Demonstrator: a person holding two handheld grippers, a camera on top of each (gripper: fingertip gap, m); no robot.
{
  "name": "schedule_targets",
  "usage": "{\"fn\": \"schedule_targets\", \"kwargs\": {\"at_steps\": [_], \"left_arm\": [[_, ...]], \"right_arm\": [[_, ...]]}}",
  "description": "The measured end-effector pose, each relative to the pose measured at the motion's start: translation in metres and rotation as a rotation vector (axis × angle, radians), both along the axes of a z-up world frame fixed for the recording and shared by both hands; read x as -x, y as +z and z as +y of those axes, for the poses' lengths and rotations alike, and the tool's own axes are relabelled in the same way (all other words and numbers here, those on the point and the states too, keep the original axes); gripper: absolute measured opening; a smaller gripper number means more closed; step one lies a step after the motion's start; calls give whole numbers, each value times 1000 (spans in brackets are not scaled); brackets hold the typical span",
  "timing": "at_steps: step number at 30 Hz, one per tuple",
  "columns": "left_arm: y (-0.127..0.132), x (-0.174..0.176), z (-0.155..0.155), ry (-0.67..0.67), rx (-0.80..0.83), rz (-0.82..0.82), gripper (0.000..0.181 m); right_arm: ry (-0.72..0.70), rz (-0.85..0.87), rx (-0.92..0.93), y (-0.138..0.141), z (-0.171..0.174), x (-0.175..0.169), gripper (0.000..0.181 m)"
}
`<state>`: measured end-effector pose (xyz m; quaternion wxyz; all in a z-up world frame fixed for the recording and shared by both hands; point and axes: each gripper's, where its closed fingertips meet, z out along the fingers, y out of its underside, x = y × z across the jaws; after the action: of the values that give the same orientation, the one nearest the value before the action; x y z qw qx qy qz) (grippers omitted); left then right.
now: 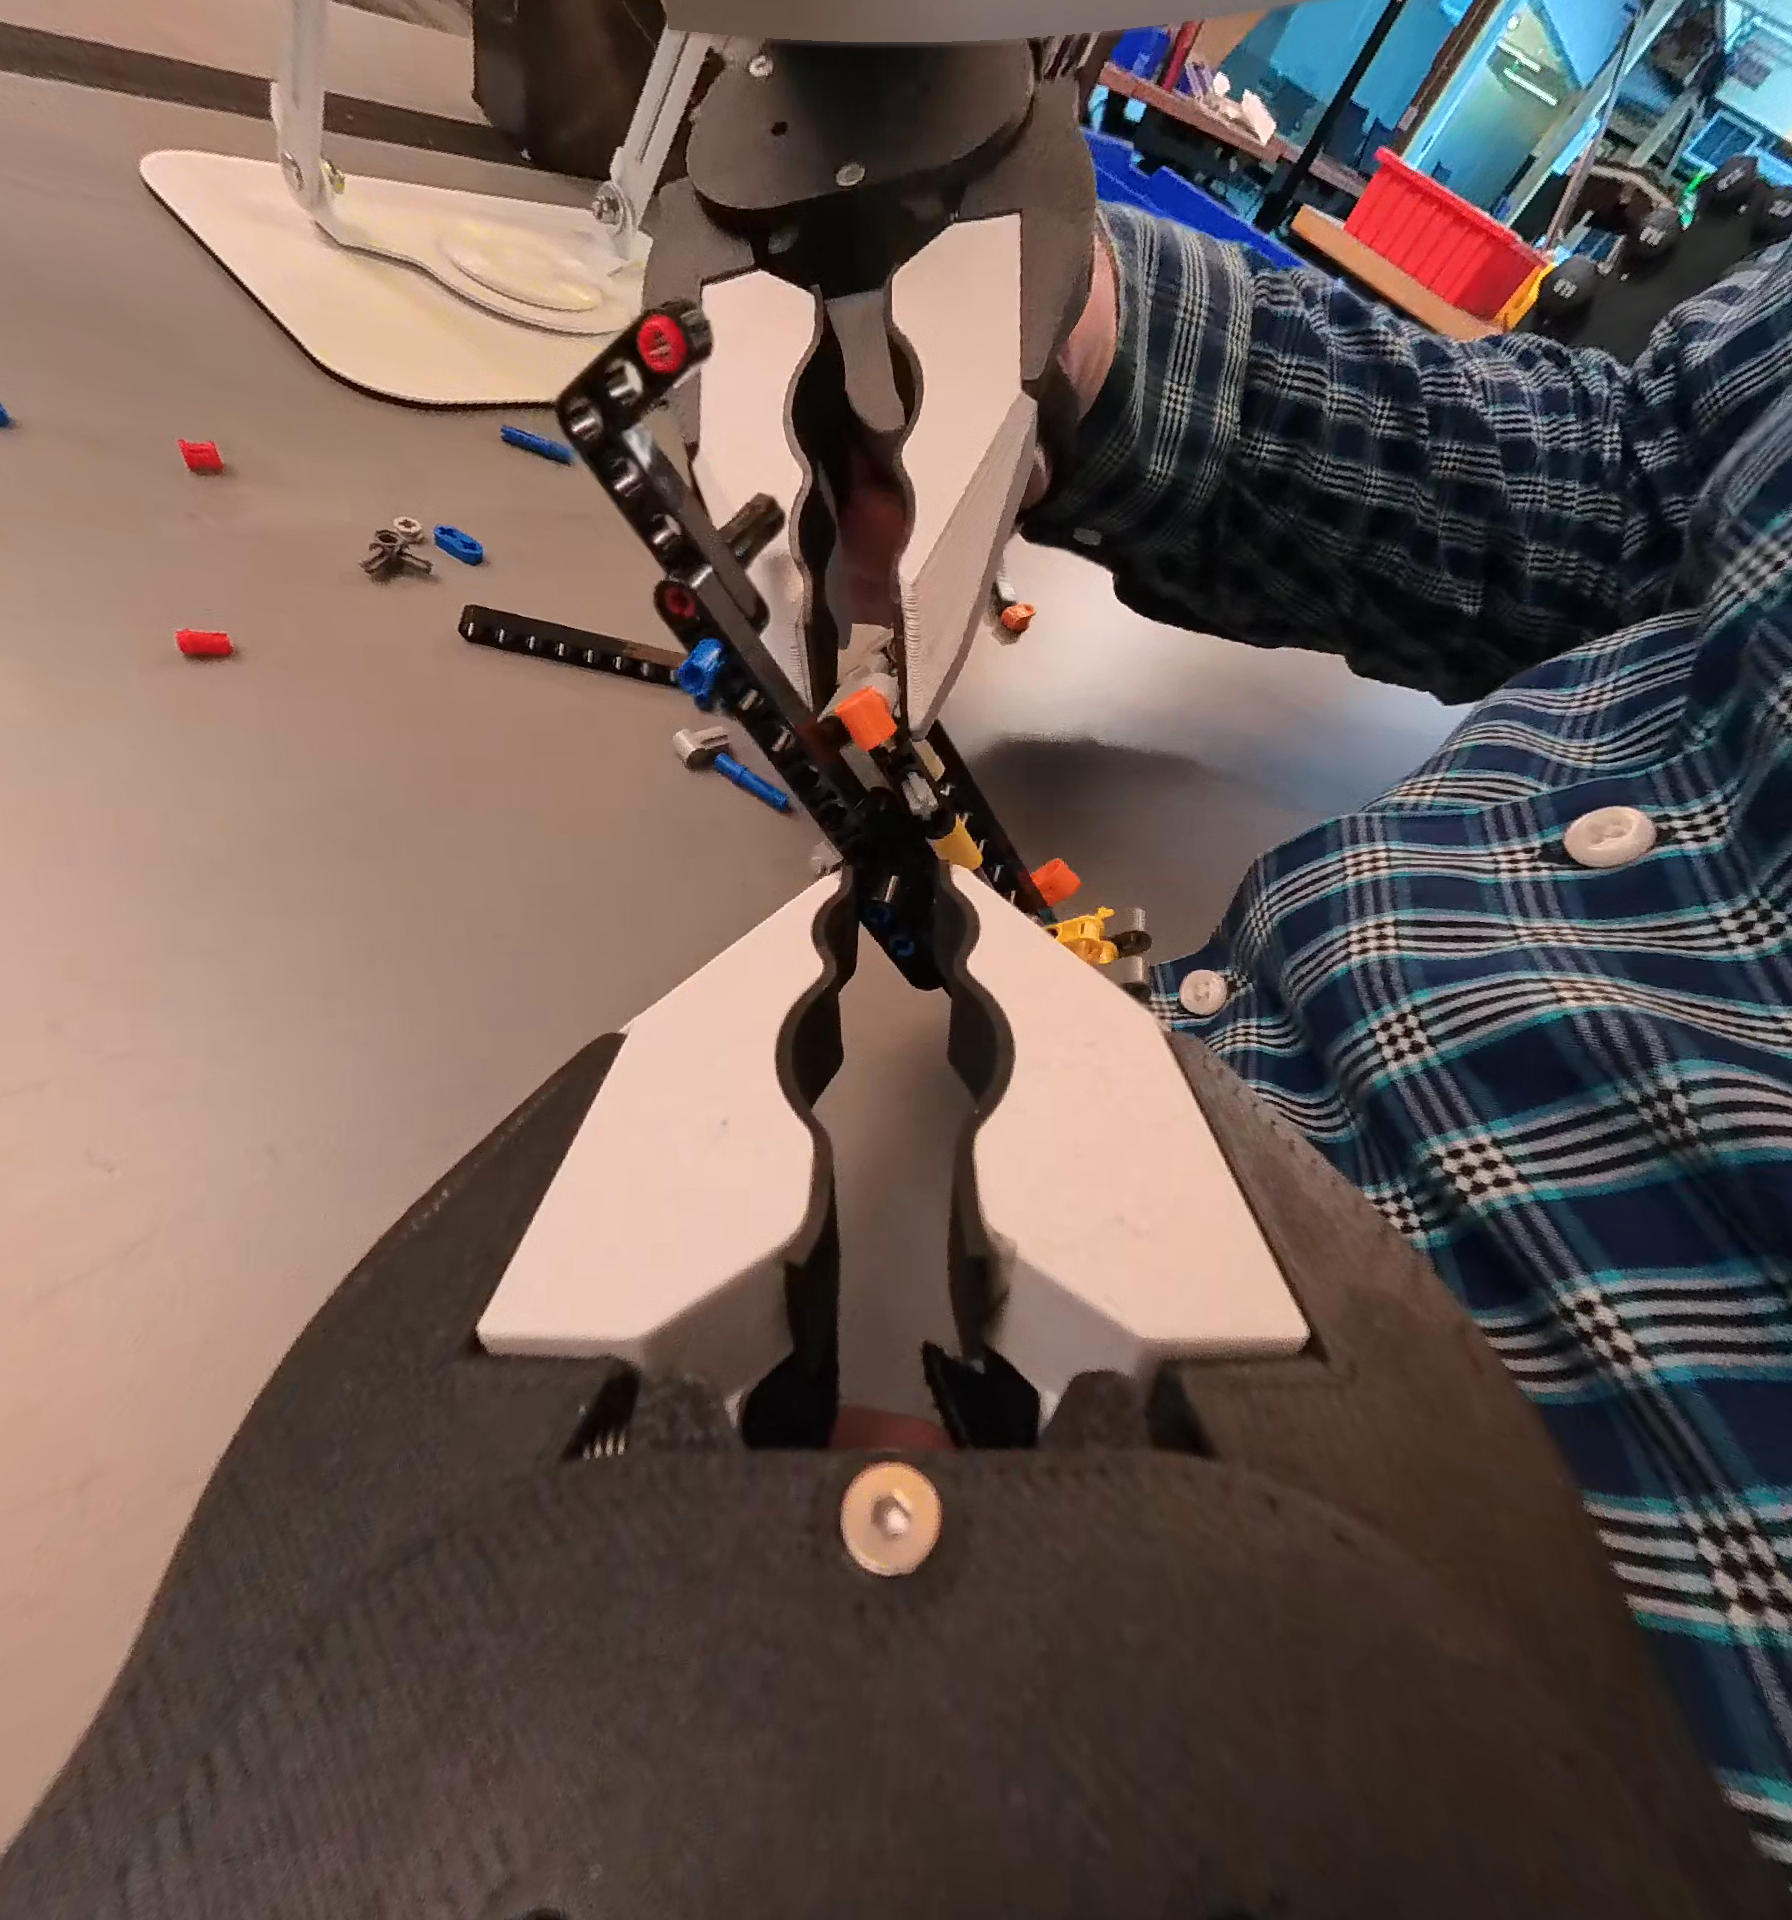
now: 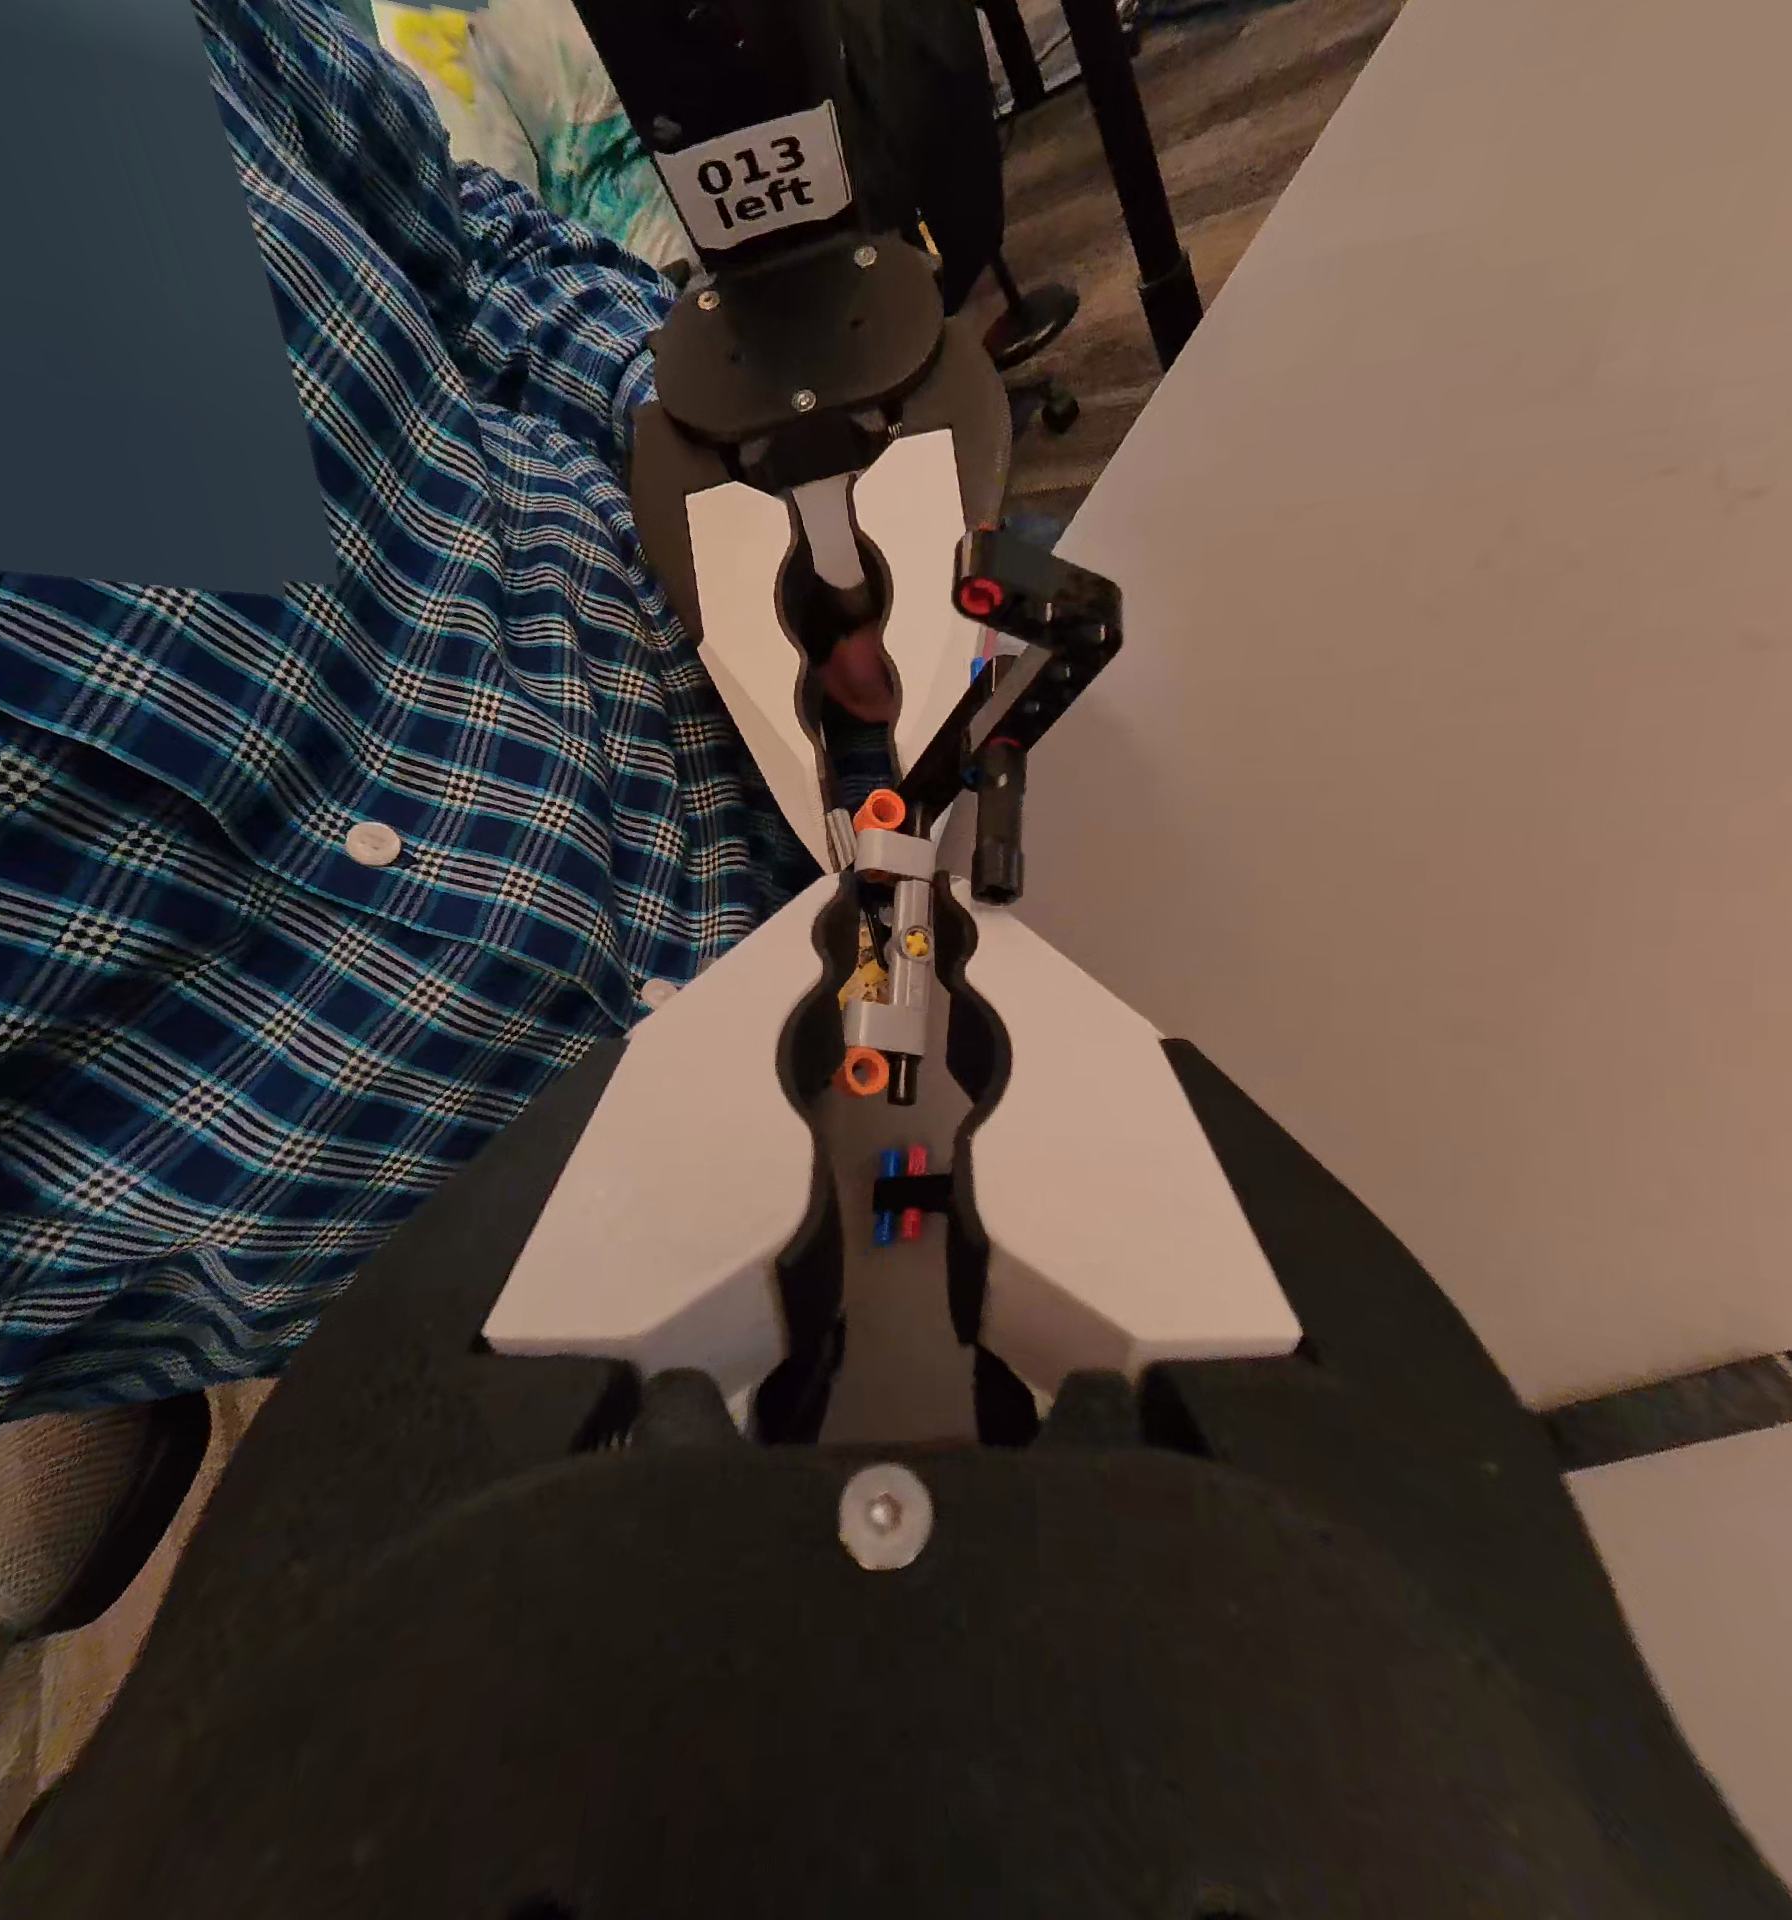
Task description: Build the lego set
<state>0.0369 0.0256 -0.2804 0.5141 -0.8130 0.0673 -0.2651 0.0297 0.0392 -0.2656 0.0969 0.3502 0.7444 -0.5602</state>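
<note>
Both grippers, left (image 1: 897,904) and right (image 2: 887,914), pinch one lego assembly (image 1: 767,686) tip to tip above the table (image 1: 196,935).

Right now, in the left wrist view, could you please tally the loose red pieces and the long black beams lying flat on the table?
Red pieces: 2
Long black beam: 1
Total: 3

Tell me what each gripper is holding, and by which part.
Both hold one black lego assembly: the left gripper clamps its lower beam end, and the right gripper clamps the grey and orange connector part.
</note>
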Motion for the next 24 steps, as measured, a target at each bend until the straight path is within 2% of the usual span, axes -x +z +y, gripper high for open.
{"fn": "schedule_targets", "kwargs": {"at_steps": [5,9,16,20,24], "left_arm": [[-3,-2,3,-8,19,-8,13],[-8,-4,8,-16,74,-103,19],[-13,-4,17,-16,137,-178,13],[-14,-6,17,-27,148,-204,11],[-14,-5,17,-27,155,-214,11]], "right_arm": [[18,-27,-30,-3,1,-3,11],[10,-79,-17,-10,5,-3,10],[-25,-84,-1,-15,16,-3,16],[-57,-71,29,-12,26,-2,6],[-65,-94,24,-17,25,0,10]]}}
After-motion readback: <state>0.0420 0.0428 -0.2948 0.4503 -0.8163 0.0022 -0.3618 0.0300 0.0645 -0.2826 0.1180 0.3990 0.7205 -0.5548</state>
